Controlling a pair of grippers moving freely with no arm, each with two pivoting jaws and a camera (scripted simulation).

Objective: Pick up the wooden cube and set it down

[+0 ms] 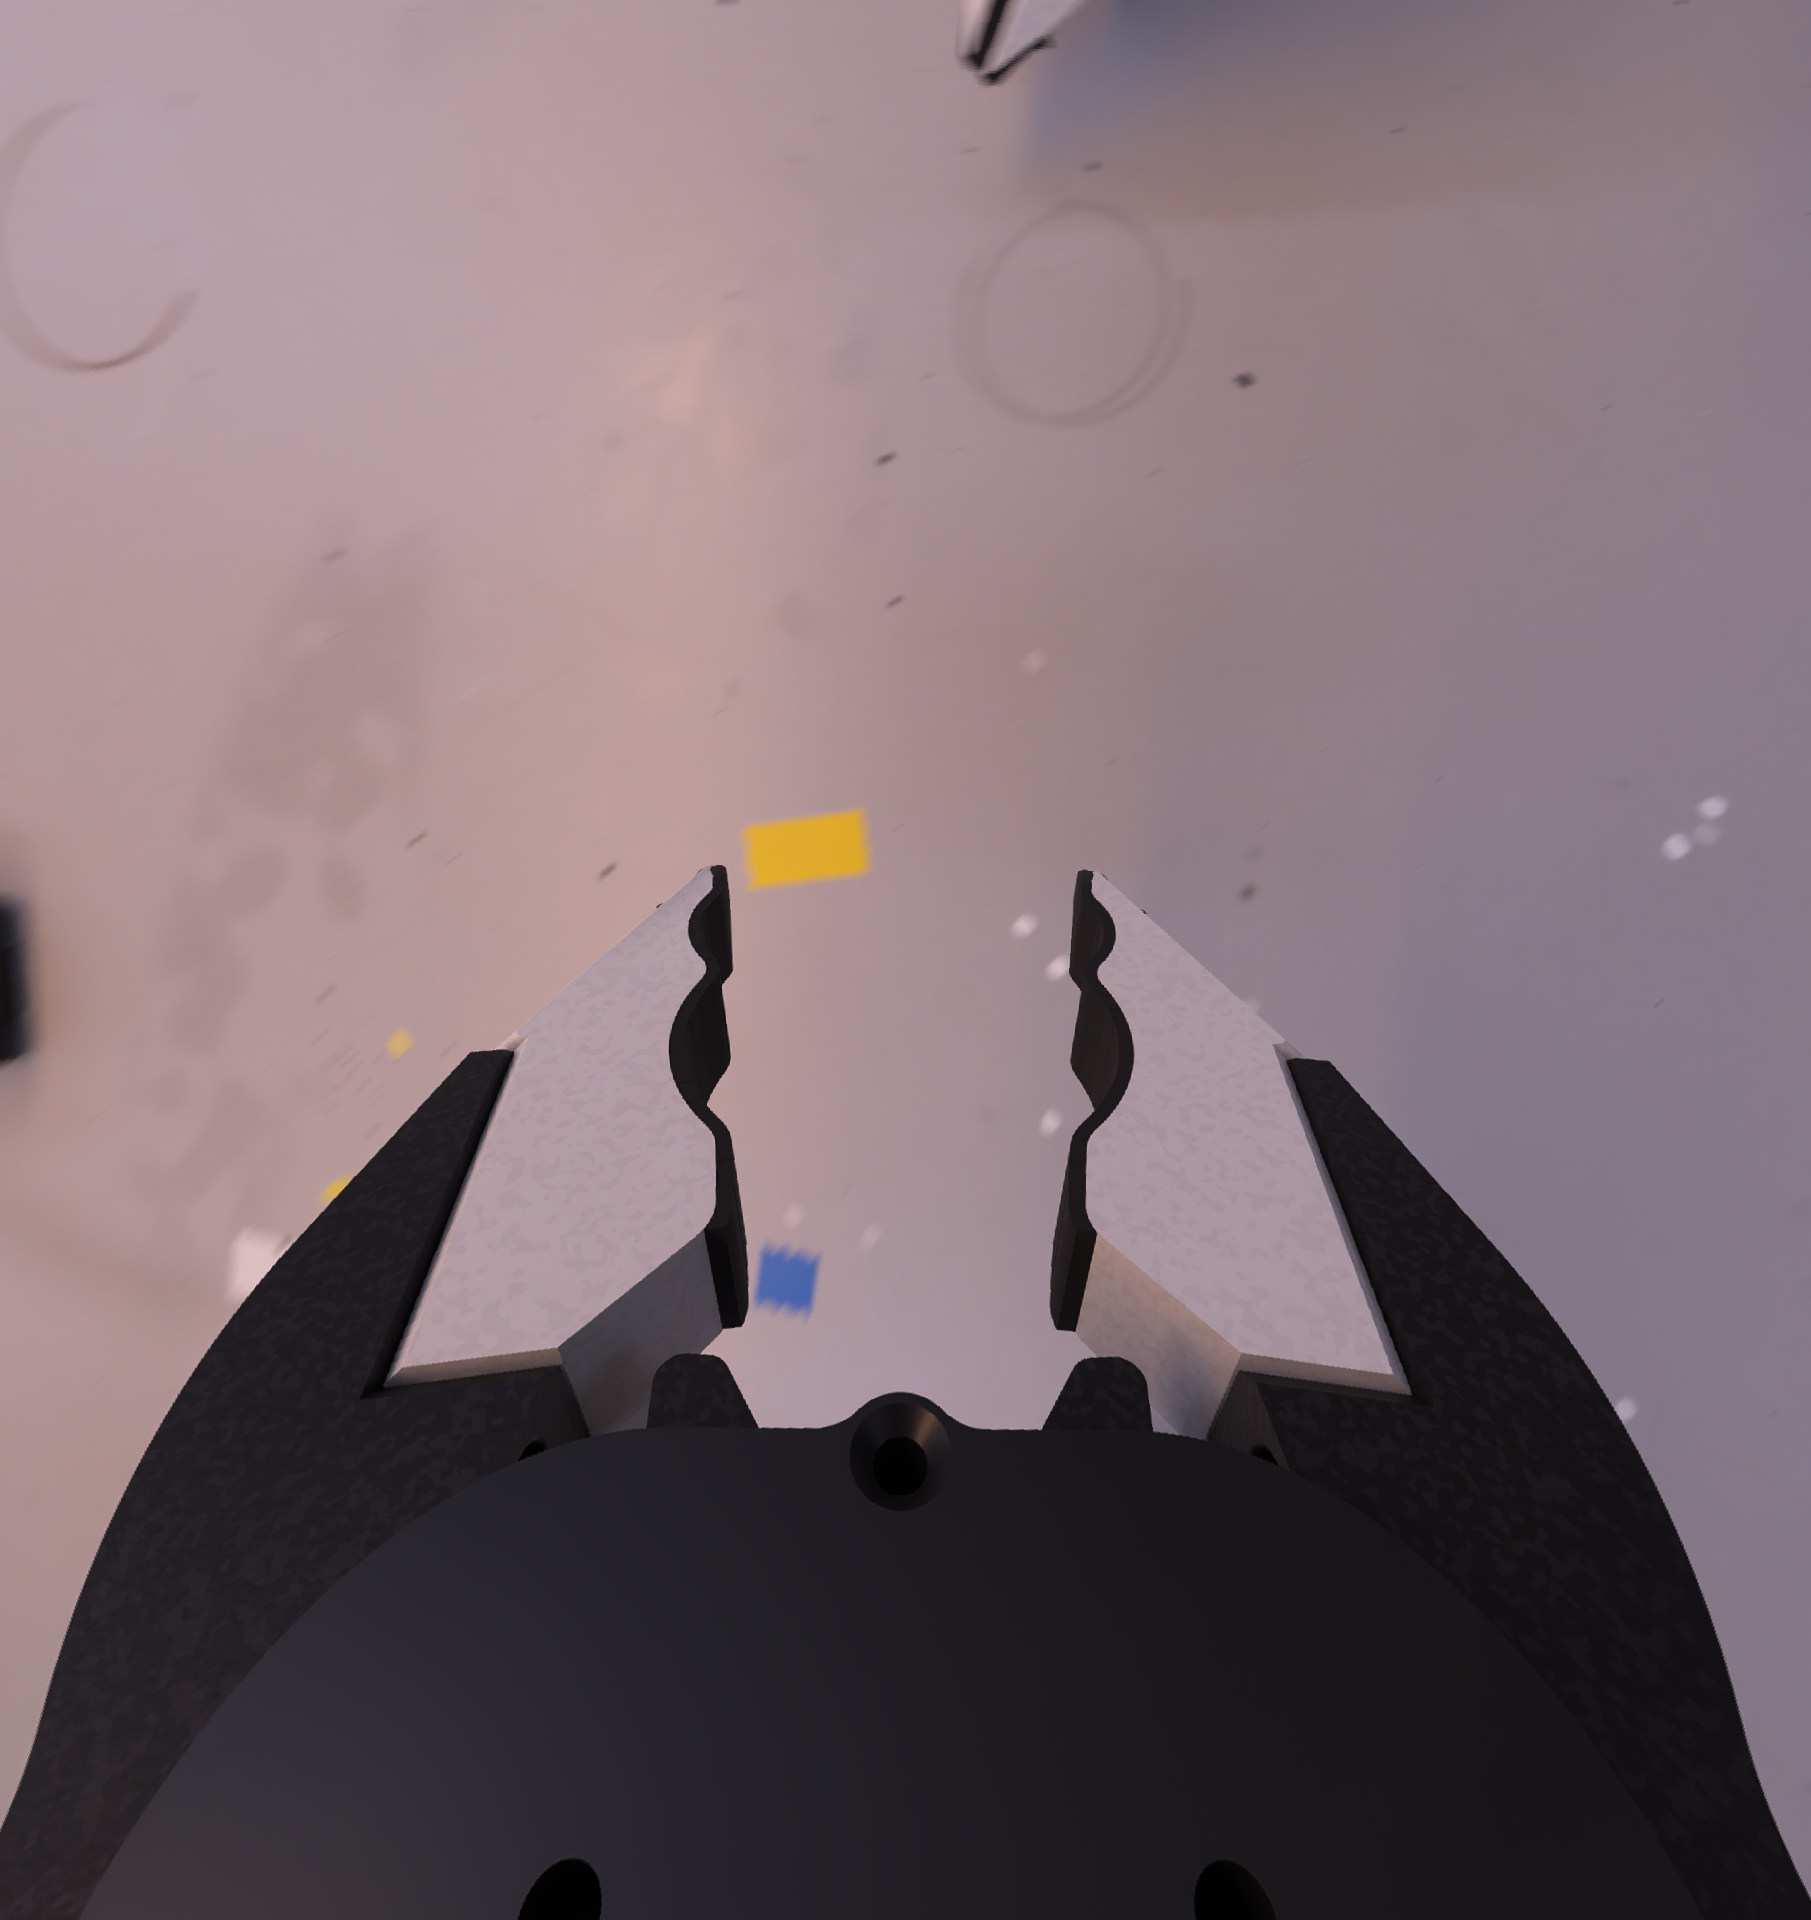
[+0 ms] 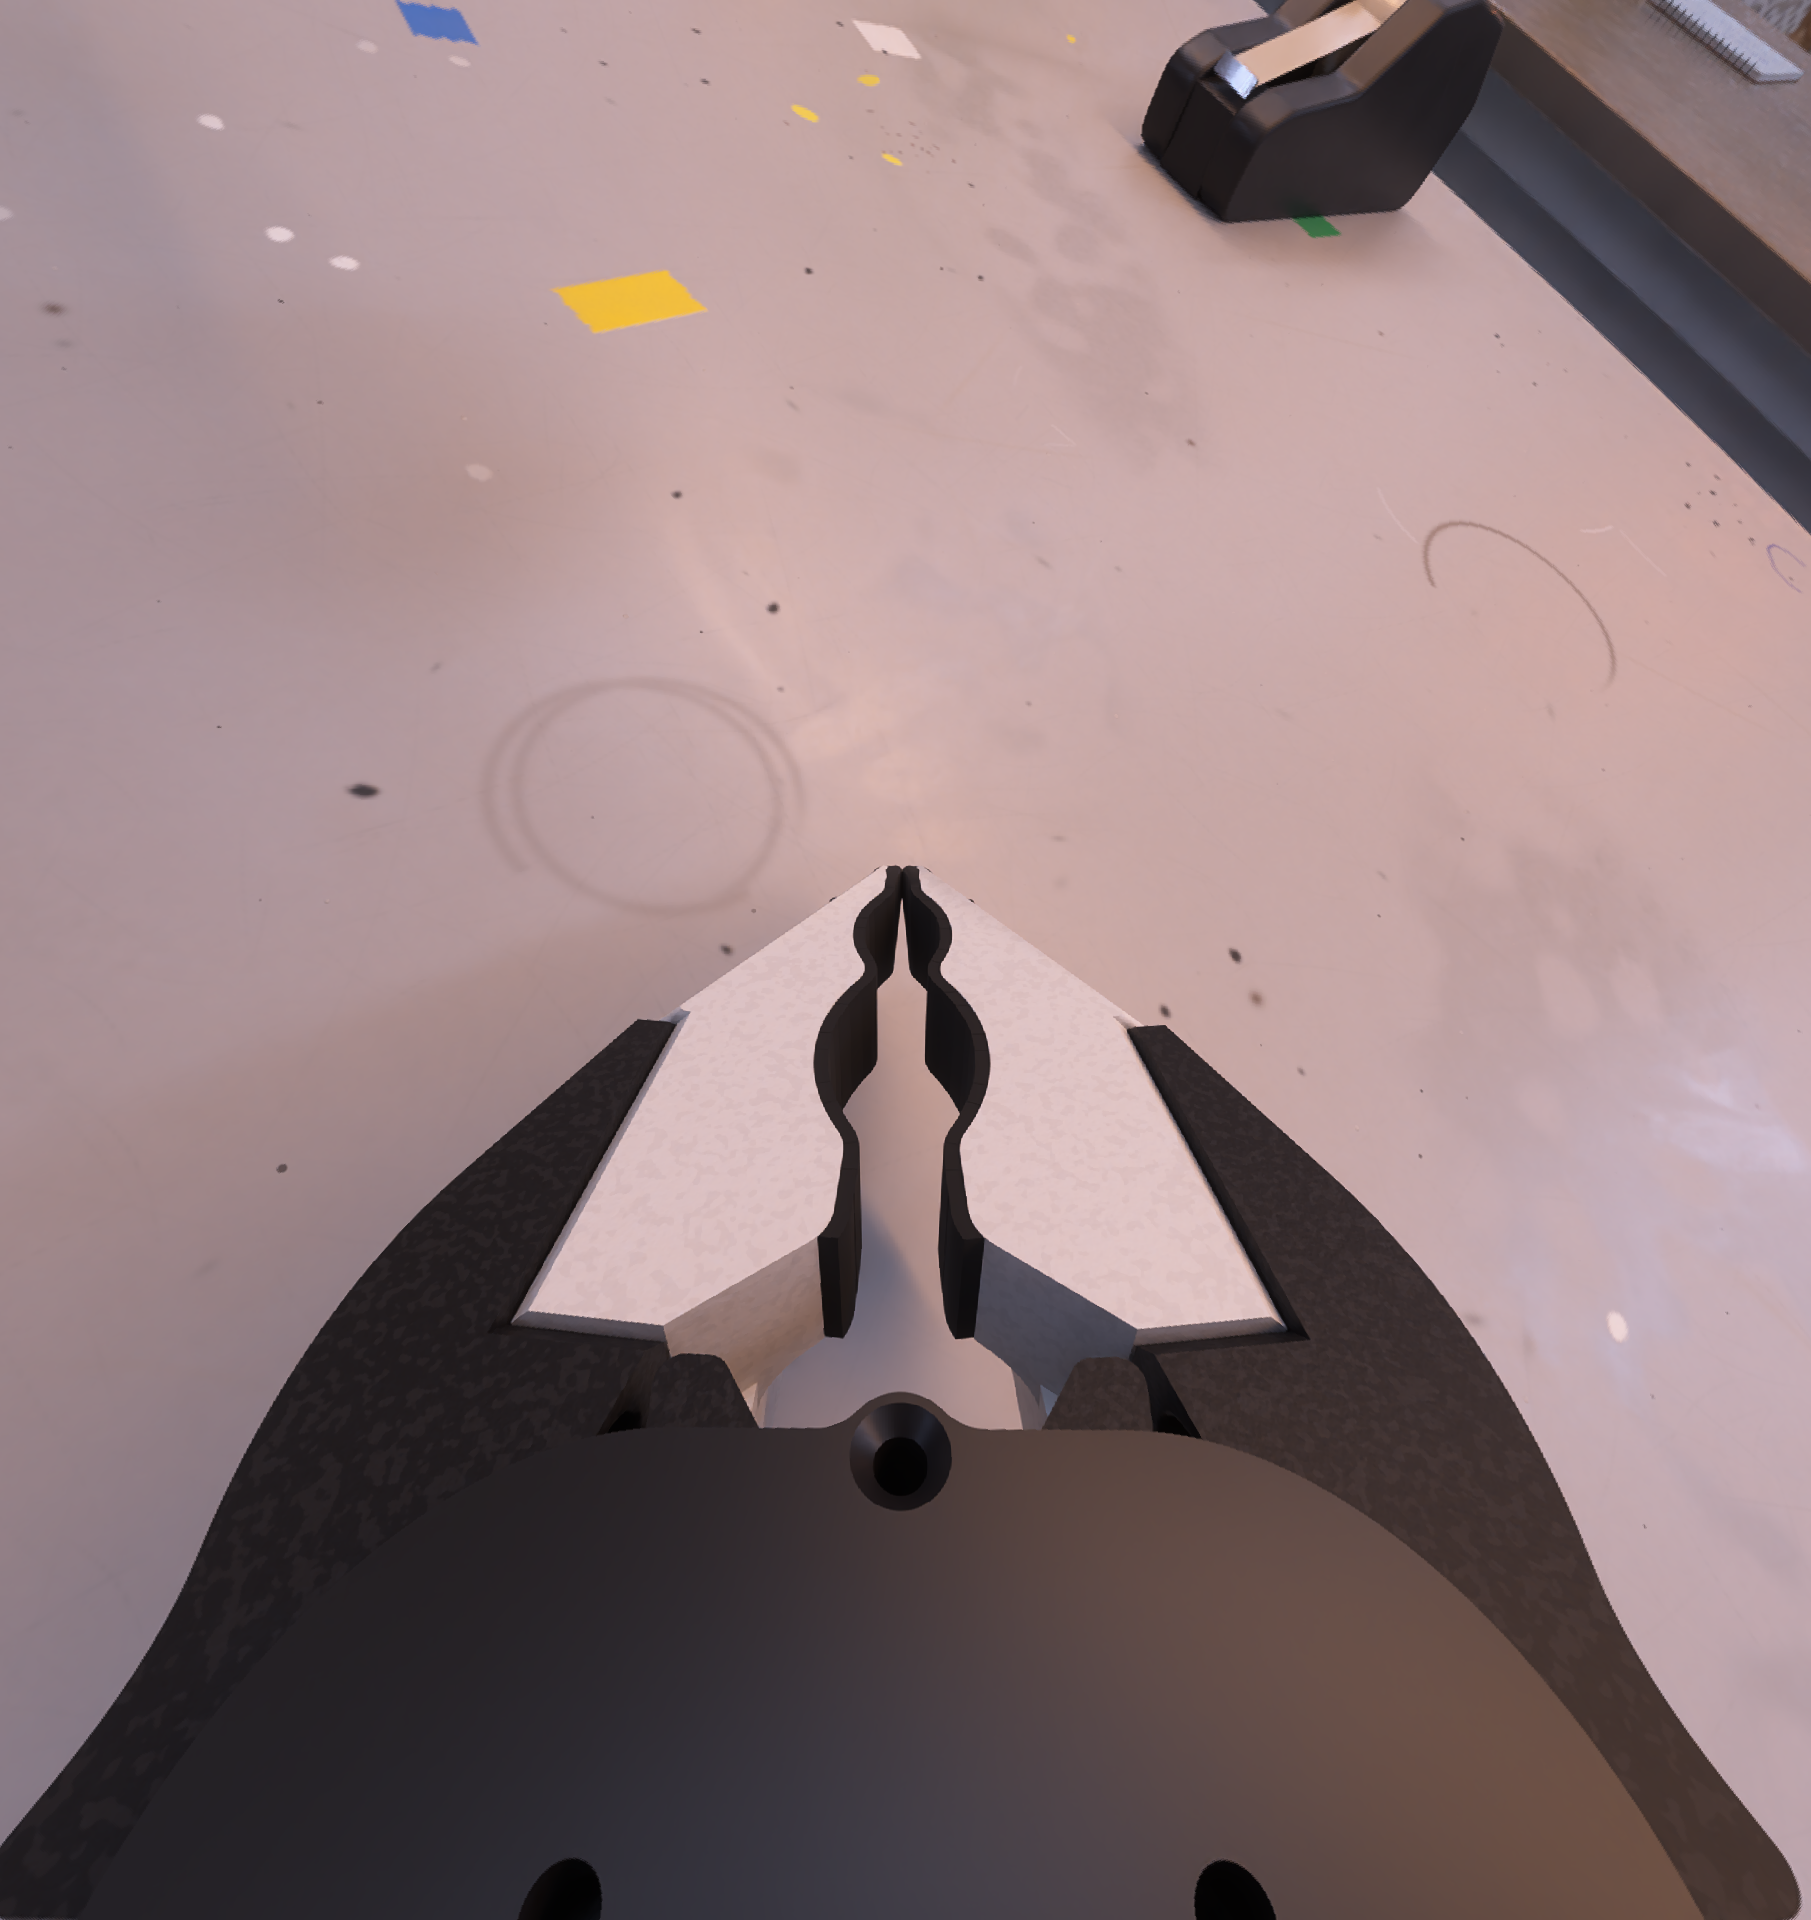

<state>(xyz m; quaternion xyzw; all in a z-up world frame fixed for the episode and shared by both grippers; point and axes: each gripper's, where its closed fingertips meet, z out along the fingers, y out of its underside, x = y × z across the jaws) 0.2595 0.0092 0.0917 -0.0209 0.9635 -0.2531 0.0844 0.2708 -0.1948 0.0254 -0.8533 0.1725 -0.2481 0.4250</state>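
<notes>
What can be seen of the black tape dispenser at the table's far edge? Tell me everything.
The tape dispenser is matte black, plastic-looking, with a sloped wedge body and a pale shiny strip running down its top channel to a glinting cutter end. It sits upright on the pinkish table beside its dark edge, over a green tape mark. No gripper touches it.

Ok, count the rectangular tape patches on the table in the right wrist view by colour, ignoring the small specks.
Yellow patch: 1
Blue patch: 1
White patch: 1
Green patch: 1
Total: 4
</notes>
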